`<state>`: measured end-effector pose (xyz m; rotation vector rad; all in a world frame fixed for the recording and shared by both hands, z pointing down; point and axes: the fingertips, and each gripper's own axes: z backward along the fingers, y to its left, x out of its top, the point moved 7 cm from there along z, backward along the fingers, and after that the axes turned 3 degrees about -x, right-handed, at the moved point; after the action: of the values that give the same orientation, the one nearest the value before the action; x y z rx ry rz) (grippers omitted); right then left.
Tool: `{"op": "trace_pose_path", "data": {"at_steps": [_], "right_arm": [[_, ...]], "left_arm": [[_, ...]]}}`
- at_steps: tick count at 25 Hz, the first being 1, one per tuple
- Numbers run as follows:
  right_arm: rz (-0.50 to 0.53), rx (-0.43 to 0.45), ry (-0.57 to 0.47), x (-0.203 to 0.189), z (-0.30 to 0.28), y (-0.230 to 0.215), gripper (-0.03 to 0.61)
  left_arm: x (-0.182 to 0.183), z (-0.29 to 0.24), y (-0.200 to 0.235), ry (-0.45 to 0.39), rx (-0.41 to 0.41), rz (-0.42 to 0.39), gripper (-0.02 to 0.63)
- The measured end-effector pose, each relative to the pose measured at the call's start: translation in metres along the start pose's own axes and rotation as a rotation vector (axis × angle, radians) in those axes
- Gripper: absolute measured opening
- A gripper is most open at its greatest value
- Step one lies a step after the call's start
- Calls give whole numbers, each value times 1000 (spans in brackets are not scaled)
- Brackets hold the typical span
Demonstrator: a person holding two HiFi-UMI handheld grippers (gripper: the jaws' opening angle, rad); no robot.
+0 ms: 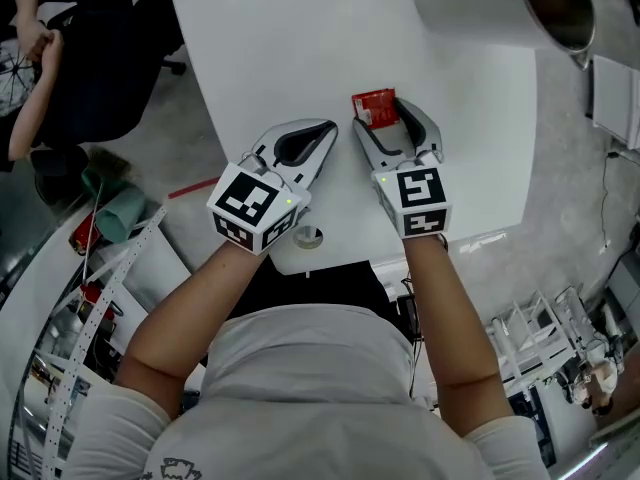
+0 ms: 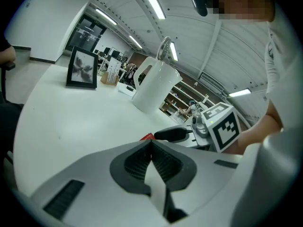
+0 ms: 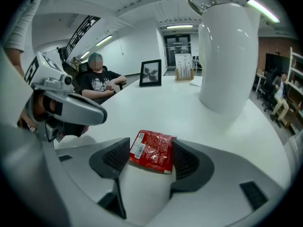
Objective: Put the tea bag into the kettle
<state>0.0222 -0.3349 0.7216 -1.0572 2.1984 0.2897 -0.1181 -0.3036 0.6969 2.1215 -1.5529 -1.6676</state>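
At the centre of the head view, the red tea bag [image 3: 152, 151] is seen lying flat on the white bench [image 1: 300, 48] between the spread fingers of the right gripper [image 1: 383, 118], unclamped. The fingers of the left gripper [image 1: 328, 128] are pressed together on nothing. The white kettle [image 1: 490, 8] is set at the upper right, well apart.

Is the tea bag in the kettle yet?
Not yet. The tea bag lies flat on the table, apart from the kettle.
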Motion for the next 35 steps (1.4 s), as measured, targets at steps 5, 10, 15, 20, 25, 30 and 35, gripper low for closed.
{"op": "trace_pose_path", "data": {"at_steps": [5, 10, 15, 20, 25, 30, 35], "right_arm": [[65, -36, 17, 2, 0, 2, 268], [72, -40, 30, 4, -1, 6, 192], [69, -34, 43, 6, -1, 10, 115], [49, -42, 0, 10, 16, 12, 55], [51, -69, -43, 17, 38, 14, 51], [105, -88, -110, 28, 71, 23, 49], [109, -125, -222, 45, 119, 15, 48]], "left_arm": [[1, 2, -2, -20, 6, -7, 11], [2, 0, -4, -9, -5, 1, 11], [1, 0, -8, -2, -15, -6, 11], [4, 4, -13, -8, -20, -15, 11], [6, 8, -25, -13, -33, -36, 11], [18, 13, -47, -36, -47, -71, 11], [53, 3, -83, -74, -63, -153, 11]]}}
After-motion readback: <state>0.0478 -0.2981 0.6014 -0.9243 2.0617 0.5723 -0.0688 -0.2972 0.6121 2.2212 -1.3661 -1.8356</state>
